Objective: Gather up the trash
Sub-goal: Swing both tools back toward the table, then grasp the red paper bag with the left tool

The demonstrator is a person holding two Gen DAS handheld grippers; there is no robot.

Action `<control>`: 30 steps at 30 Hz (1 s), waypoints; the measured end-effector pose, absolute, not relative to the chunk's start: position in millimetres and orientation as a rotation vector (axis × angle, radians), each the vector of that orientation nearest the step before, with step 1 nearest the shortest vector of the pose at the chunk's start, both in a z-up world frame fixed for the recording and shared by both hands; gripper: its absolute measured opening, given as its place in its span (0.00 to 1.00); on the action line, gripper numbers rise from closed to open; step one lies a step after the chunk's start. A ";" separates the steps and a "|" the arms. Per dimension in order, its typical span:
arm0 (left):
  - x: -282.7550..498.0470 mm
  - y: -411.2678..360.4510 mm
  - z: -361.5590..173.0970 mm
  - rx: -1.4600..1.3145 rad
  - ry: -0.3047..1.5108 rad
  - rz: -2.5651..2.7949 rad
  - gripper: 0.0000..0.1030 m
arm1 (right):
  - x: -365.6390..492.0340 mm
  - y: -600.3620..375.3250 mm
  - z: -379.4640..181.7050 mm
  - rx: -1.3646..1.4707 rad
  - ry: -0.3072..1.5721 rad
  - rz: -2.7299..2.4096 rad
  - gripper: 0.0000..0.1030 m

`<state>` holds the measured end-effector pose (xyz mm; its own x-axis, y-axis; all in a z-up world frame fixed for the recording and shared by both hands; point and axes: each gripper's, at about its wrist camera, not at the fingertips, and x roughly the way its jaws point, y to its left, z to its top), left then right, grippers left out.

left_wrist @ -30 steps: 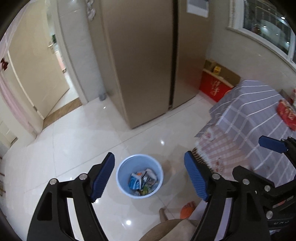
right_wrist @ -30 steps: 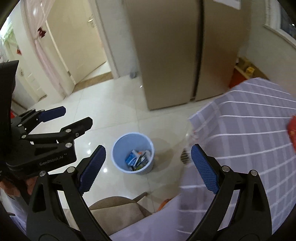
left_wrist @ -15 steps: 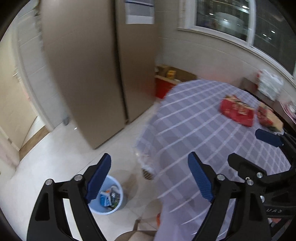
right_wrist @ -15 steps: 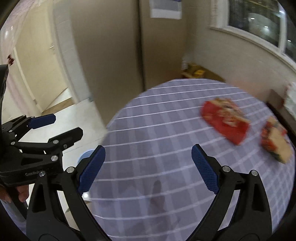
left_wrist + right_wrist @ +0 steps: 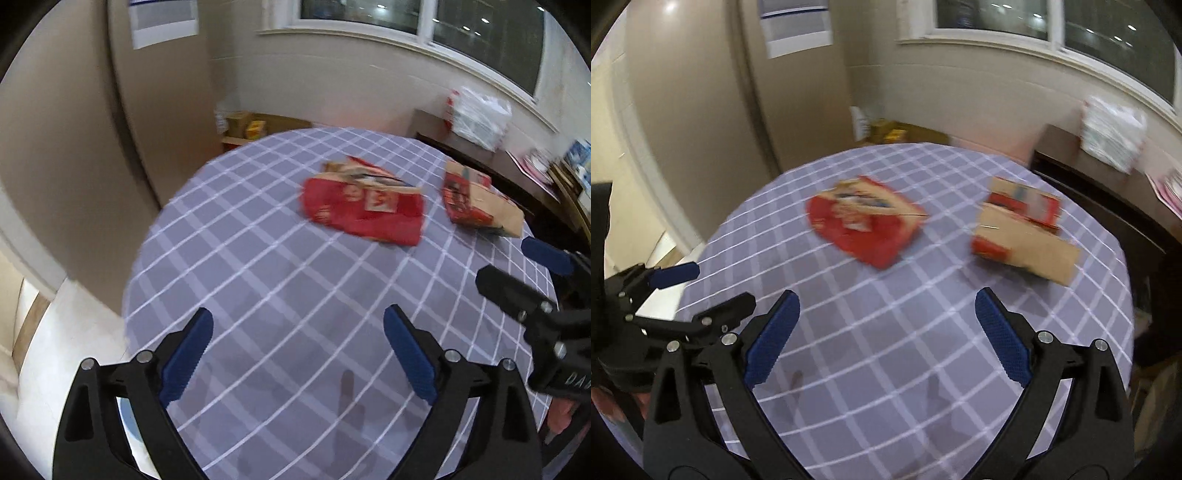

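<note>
Two pieces of trash lie on the far half of a round table with a grey checked cloth (image 5: 258,280). A flattened red carton (image 5: 364,208) lies near the middle, also in the right wrist view (image 5: 866,223). A red and brown carton (image 5: 480,201) lies to its right, also in the right wrist view (image 5: 1023,236). My left gripper (image 5: 297,354) is open and empty above the near part of the table. My right gripper (image 5: 886,332) is open and empty beside it, and shows at the right edge of the left wrist view (image 5: 532,280).
A sliver of the blue trash bin (image 5: 129,421) shows on the floor at the table's left edge. A tall beige fridge (image 5: 74,147) stands to the left. A dark side cabinet (image 5: 1108,192) with a white plastic bag (image 5: 1112,129) stands under the window at the right.
Both grippers have swung up and right from the blue bin on the floor to the table. The two cartons have come into view. Both grippers stay open.
</note>
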<state>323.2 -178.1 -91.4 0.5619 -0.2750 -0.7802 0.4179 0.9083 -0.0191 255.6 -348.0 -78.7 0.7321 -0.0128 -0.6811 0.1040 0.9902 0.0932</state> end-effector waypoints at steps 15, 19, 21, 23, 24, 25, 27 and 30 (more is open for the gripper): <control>364.7 -285.8 -95.9 0.323 0.868 -0.555 0.92 | 256.3 -425.6 -93.0 0.184 0.805 -0.255 0.91; 383.1 -289.4 -102.9 0.335 0.889 -0.535 0.92 | 264.9 -439.0 -99.1 0.206 0.823 -0.278 0.91; 393.0 -292.4 -108.6 0.336 0.906 -0.527 0.92 | 267.8 -442.6 -98.8 0.202 0.823 -0.279 0.91; 401.7 -294.4 -114.7 0.335 0.919 -0.511 0.92 | 270.4 -443.4 -97.2 0.191 0.822 -0.273 0.91; 404.1 -294.9 -116.2 0.332 0.917 -0.505 0.92 | 271.9 -444.3 -96.0 0.180 0.821 -0.267 0.91; 406.5 -295.8 -117.4 0.331 0.902 -0.498 0.92 | 273.2 -444.3 -94.9 0.171 0.819 -0.262 0.91; 408.5 -297.7 -118.1 0.335 0.889 -0.526 0.92 | 276.4 -445.2 -92.2 0.149 0.814 -0.240 0.91; 414.0 -299.3 -120.2 0.334 0.901 -0.558 0.78 | 283.8 -444.1 -88.2 0.090 0.814 -0.199 0.91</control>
